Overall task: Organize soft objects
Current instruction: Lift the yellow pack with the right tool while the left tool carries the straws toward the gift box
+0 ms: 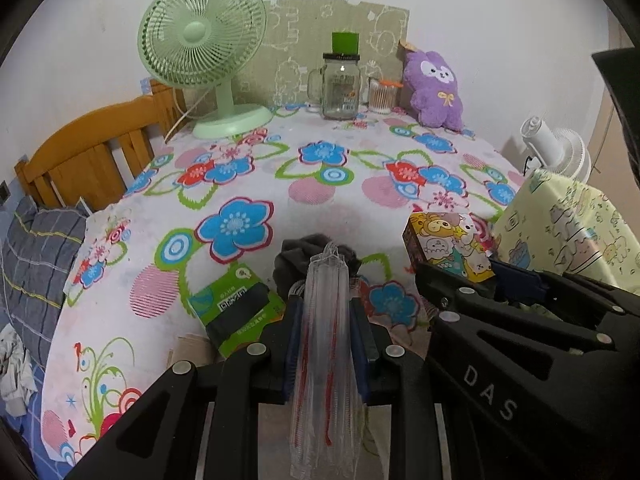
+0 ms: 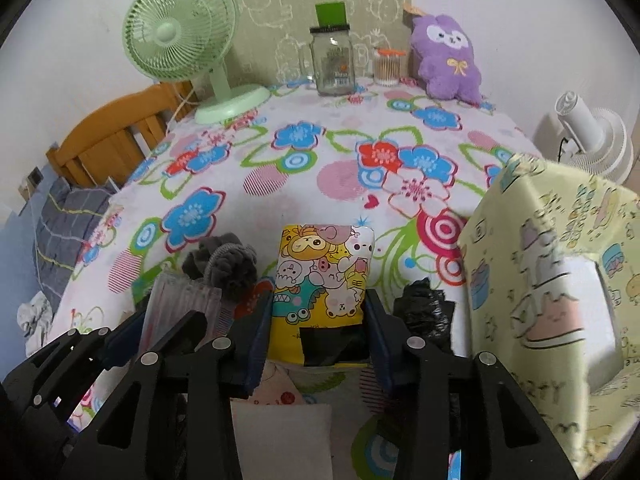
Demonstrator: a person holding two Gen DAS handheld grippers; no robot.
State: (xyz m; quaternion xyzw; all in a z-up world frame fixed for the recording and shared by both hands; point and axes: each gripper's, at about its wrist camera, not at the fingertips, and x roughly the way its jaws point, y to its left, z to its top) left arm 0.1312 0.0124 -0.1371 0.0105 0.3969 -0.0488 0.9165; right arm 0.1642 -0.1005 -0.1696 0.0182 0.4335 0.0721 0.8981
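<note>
Floral-cloth desk (image 2: pixel 340 184): left gripper (image 1: pixel 331 280) clamps a clear ribbed plastic bag (image 1: pixel 326 360), right gripper (image 2: pixel 318 312) apparently grips the yellow cartoon-print tissue pack (image 2: pixel 324 276) mid-desk; next, place it.

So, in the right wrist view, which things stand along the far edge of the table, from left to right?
Pale green desk fan → clear glass jar with a handle and black lid → small clear container of cotton swabs → purple plush toy with a yellow bow.
</note>
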